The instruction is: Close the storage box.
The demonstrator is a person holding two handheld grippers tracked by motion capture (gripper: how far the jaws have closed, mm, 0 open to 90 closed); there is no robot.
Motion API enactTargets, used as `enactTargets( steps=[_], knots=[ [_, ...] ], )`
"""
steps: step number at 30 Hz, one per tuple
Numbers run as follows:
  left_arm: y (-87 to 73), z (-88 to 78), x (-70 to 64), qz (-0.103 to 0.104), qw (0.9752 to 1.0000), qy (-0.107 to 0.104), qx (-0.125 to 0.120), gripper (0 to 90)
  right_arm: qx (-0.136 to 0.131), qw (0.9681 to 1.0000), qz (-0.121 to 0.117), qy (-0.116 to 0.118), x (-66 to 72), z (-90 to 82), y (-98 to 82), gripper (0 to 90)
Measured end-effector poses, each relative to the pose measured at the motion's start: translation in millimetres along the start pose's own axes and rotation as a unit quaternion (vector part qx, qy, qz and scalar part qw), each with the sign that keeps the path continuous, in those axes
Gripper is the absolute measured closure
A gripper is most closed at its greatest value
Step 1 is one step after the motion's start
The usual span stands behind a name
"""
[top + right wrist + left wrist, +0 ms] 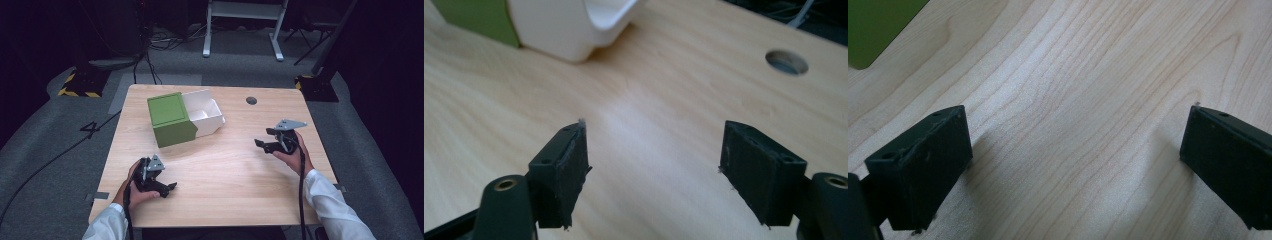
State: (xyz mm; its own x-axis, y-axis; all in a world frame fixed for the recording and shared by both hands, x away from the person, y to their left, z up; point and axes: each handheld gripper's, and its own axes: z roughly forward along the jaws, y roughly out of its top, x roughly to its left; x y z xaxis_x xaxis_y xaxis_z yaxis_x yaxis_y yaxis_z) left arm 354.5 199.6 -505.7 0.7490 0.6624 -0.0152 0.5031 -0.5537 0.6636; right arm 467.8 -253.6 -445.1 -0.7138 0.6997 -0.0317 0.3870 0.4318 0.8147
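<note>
From the high view, my left gripper [159, 184] rests low near the front-left corner of the table [235, 200], jaws spread with nothing between them; in the left gripper view I see only bare wood grain between the two black pads and a corner of green at the upper left.

The thing I'm working toward is the green box [170, 120] with its white drawer [205, 116] pulled out. It sits toward the back-left part of the table, well apart from both grippers. Its long axis runs roughly across the table, slightly skewed, the green housing on the left and the open drawer sticking out toward the right.

My right gripper [272, 142] hangs near the right edge, at about mid-depth, jaws also released and empty. It points left, toward the drawer's open end; in the right gripper view the white drawer's rounded corner [569, 30] lies up and to the left of the jaws, with clear wood in between.

I judge the right hand better placed for the drawer front and the left for steadying the green housing. The cable hole [251, 100] near the back edge sits off that path, and the middle of the table gives open room.
</note>
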Motion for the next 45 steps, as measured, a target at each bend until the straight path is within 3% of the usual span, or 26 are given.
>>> enactTargets(
  steps=[5, 7, 10, 19, 30, 36, 45],
  knots=[
    [0.0, 0.0, 0.0, 0.0, 1.0, 0.0, 0.0, 0.4, -0.014, 0.9998, -0.013, -0.003, 5.3, 27.4, 39.1, 30.7],
    [0.0, 0.0, 0.0, 0.0, 1.0, 0.0, 0.0, 0.4, -0.016, 0.9998, -0.015, -0.003, 6.5, 32.0, 44.4, 31.2],
    [0.0, 0.0, 0.0, 0.0, 1.0, 0.0, 0.0, 0.4, -0.013, 0.9998, -0.016, 0.001, 8.8, 52.2, 61.7, 32.1],
    [0.0, 0.0, -0.3, -0.002, 1.0, -0.001, 0.0, 0.4, -0.004, 0.9999, -0.015, 0.006, 16.8, 87.8, 83.8, 33.1],
    [0.1, -0.1, 0.1, 0.0, 1.0, 0.0, 0.001, 0.4, 0.007, 0.9999, -0.01, 0.001, 19.6, 113.0, 85.6, 41.5],
    [0.0, 0.0, 0.1, 0.0, 1.0, 0.0, 0.0, 0.4, 0.007, 0.9998, 0.006, 0.016, 20.1, 124.9, 84.1, 41.8],
    [0.1, -0.1, 0.1, 0.0, 1.0, 0.0, 0.001, 0.4, 0.039, 0.9981, 0.019, 0.043, 24.1, 141.6, 83.2, 50.0]
  ],
)
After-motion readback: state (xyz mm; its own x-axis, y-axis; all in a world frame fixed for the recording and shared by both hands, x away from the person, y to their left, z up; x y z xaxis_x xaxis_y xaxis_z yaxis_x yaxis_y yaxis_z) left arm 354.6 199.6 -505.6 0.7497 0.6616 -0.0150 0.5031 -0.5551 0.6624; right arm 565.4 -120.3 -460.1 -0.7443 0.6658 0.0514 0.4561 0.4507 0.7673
